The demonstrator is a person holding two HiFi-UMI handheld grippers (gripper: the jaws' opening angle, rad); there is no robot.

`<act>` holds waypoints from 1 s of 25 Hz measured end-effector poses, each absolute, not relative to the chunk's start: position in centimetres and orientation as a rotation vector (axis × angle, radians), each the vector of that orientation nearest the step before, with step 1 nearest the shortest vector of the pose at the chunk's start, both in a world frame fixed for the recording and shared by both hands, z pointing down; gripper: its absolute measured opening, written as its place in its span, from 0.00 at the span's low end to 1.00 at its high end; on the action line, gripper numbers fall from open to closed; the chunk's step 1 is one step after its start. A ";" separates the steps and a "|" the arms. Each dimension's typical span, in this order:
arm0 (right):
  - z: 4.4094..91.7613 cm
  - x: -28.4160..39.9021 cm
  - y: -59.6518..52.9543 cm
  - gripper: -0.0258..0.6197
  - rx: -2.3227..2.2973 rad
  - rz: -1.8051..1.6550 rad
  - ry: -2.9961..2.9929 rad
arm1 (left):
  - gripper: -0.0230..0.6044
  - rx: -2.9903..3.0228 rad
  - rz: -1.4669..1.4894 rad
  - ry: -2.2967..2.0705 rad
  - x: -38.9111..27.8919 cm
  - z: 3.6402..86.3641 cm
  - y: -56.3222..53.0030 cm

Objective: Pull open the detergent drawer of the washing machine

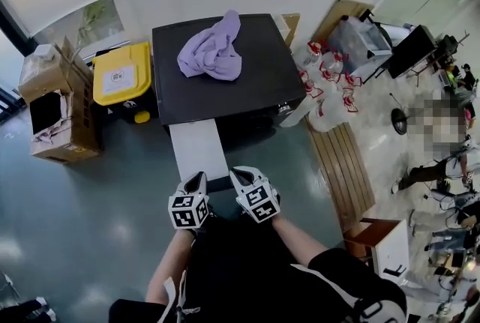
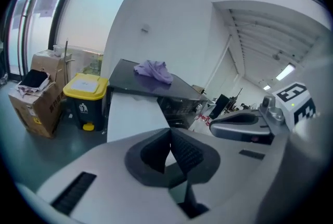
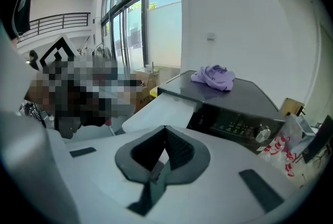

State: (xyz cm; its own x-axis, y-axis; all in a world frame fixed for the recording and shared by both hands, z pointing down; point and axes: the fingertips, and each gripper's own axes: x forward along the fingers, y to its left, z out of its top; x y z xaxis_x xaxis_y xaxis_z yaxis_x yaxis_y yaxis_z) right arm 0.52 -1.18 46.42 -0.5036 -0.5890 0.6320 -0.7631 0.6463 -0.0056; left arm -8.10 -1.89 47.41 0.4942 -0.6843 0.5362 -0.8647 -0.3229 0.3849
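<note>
Both left tongs (image 1: pixel 199 179) and right tongs (image 1: pixel 238 174) closed, empty, near outer edge of the white drawer (image 1: pixel 197 145); open floor (image 1: pixel 112 186) alongside.

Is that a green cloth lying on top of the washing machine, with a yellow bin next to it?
Not quite. The cloth lying on top of the washing machine is purple, not green, as the head view shows. The rest is right: a yellow bin stands next to it.
</note>
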 end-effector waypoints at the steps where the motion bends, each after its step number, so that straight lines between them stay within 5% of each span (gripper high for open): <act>1: 45.3 0.6 -2.0 0.05 1.077 0.359 -2.283 | 0.07 2.125 0.323 -1.265 -7.6 46.2 -2.6; 15: 22.0 5.8 -8.7 0.05 1.398 -0.020 -2.587 | 0.07 2.574 -0.061 -1.550 -3.3 22.4 -7.9; 25: 17.5 7.9 -8.2 0.05 1.464 -0.126 -2.660 | 0.07 2.595 -0.136 -1.844 -4.5 14.7 -6.8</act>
State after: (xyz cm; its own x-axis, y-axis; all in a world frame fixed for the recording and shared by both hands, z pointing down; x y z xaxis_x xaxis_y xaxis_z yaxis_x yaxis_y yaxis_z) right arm 7.87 -8.23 17.46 -0.5317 -0.8455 0.0495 -0.8371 0.5335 0.1215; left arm -4.45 -6.75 14.74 0.3270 -0.9402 -0.0951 -0.9440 -0.3296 0.0129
